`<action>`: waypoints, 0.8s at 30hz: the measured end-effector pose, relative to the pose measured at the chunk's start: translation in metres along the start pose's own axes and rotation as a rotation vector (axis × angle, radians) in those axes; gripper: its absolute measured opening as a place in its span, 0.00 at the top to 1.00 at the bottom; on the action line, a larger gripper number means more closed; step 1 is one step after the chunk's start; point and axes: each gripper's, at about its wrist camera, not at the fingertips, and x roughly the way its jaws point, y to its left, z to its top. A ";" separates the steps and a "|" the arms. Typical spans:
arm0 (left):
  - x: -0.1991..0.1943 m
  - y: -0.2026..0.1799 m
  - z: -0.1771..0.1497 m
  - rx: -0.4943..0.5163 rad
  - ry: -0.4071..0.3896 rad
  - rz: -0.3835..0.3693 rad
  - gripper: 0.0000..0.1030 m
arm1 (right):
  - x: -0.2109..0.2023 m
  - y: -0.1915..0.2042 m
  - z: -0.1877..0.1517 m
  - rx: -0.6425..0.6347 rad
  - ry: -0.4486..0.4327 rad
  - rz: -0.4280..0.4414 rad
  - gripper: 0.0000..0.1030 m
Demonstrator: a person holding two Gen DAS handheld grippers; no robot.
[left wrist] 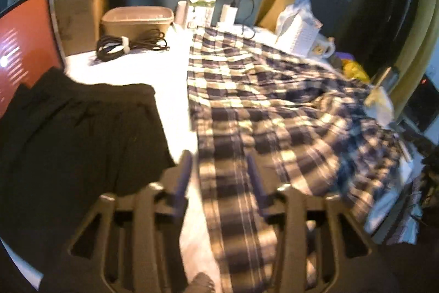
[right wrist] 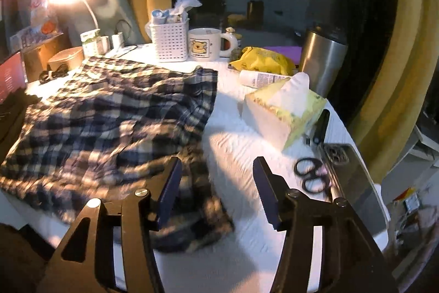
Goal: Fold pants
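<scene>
Checked pants [left wrist: 263, 106] lie flat on the white worktop [right wrist: 241, 144]. The left gripper [left wrist: 219, 169] is wide apart over a leg at 6 o'clock. The right gripper [right wrist: 216, 183] is wide too, holding nothing, by the edge

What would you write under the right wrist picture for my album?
Open right gripper above plaid pants on a white table.

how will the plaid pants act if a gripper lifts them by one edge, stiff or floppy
Probably floppy: the plaid pants lie in soft wrinkles and ripples on the white table, so a lifted edge would likely sag and drag the rest along. They look thin and light, likely sliding rather than holding shape. Both the left gripper and right gripper stand open, holding nothing.
</scene>
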 end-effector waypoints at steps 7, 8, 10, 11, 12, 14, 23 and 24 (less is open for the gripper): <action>0.039 -0.008 0.029 0.035 0.003 0.023 0.37 | 0.039 0.010 0.045 -0.020 0.009 0.034 0.45; 0.045 -0.007 0.033 0.039 0.010 0.024 0.36 | 0.044 0.012 0.053 -0.031 0.006 0.038 0.45; 0.055 -0.005 0.037 0.045 0.023 0.025 0.36 | 0.058 0.015 0.071 -0.060 0.001 0.056 0.45; 0.061 -0.003 0.040 0.045 0.036 0.028 0.36 | 0.066 0.015 0.078 -0.068 0.004 0.070 0.45; 0.067 -0.002 0.041 0.043 0.048 0.030 0.36 | 0.077 0.014 0.087 -0.068 0.014 0.088 0.45; 0.083 0.002 0.042 0.031 0.100 0.024 0.36 | 0.104 0.008 0.103 -0.058 0.056 0.116 0.45; 0.095 -0.001 0.042 0.067 0.073 0.059 0.75 | 0.209 0.011 0.123 -0.013 0.292 0.316 0.48; 0.097 0.000 0.044 0.062 0.075 0.059 0.83 | 0.214 0.014 0.122 -0.015 0.300 0.334 0.56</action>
